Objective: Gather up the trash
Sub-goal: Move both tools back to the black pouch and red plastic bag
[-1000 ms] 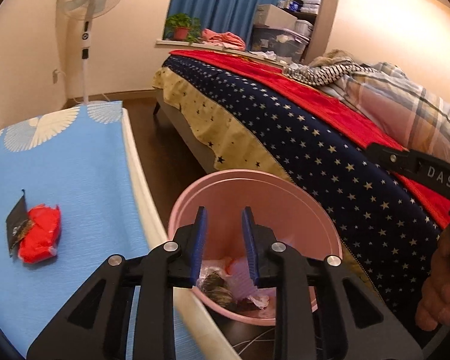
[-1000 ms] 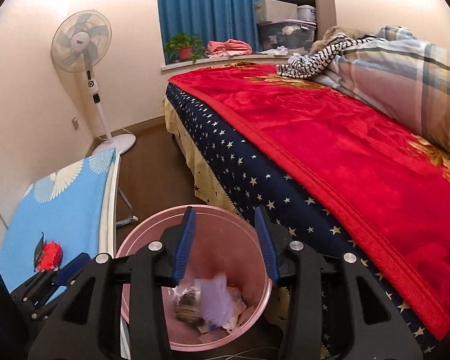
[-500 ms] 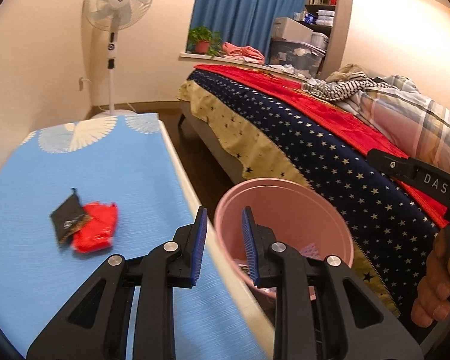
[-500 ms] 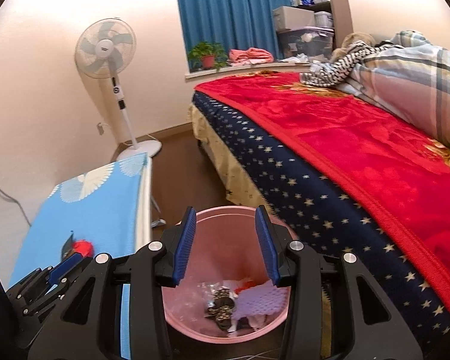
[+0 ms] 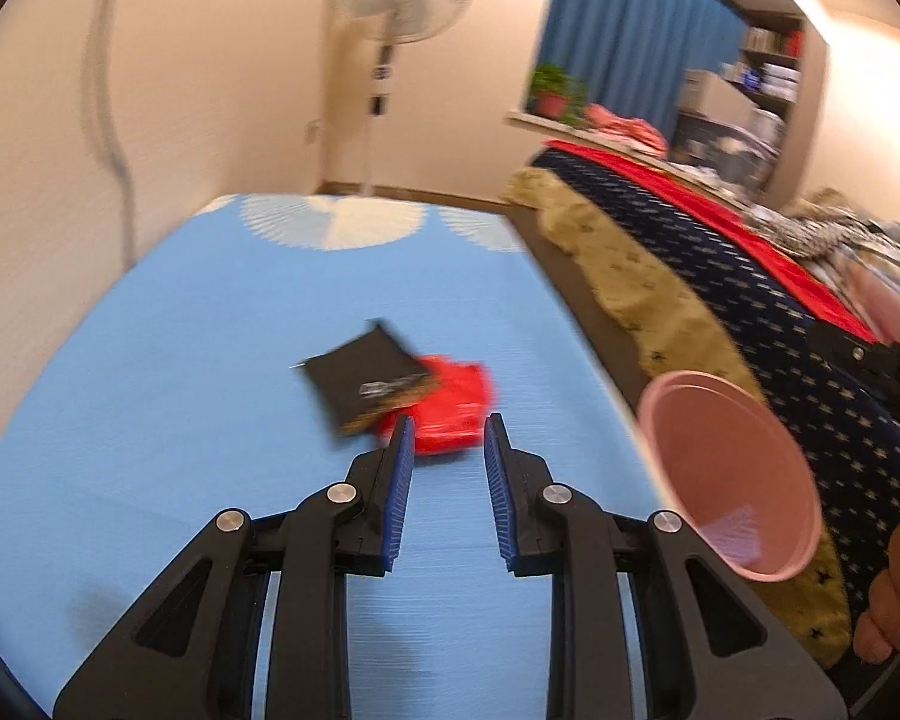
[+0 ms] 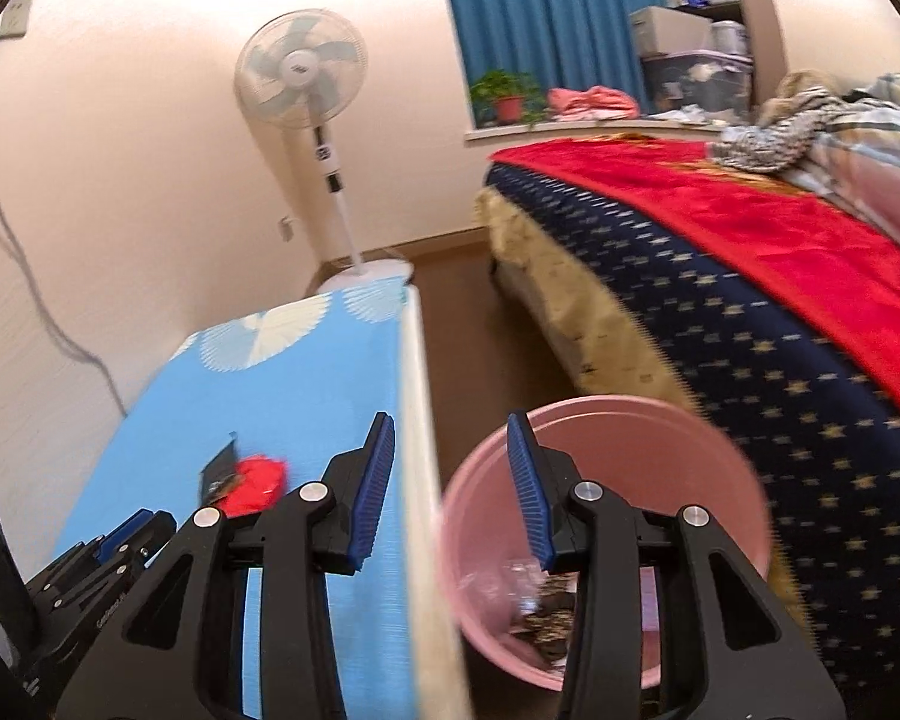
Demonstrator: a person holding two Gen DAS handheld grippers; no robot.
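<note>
2 pieces of trash are lying on the blue patterned table cover (image 5: 180,396): 1 flat black foil packet (image 5: 366,381) and 1 crumpled red plastic wrapper (image 5: 450,414), touching, the packet partly overlapping the wrapper. The left gripper (image 5: 448,441) is hovering over the cover, its 2 blue-padded fingers (image 5: 399,480) standing apart and holding nothing, tips just short of the red wrapper. The right gripper (image 6: 450,441) is hanging over the table's pale edge (image 6: 417,420), its 2 fingers likewise spread and empty. 1 round pink plastic bin (image 6: 732,480) is sitting on the floor between table and bed (image 6: 720,300), just beside the table edge; several scraps are lying inside, blurred. 1 white standing fan (image 6: 303,72) is standing by the wall.
</note>
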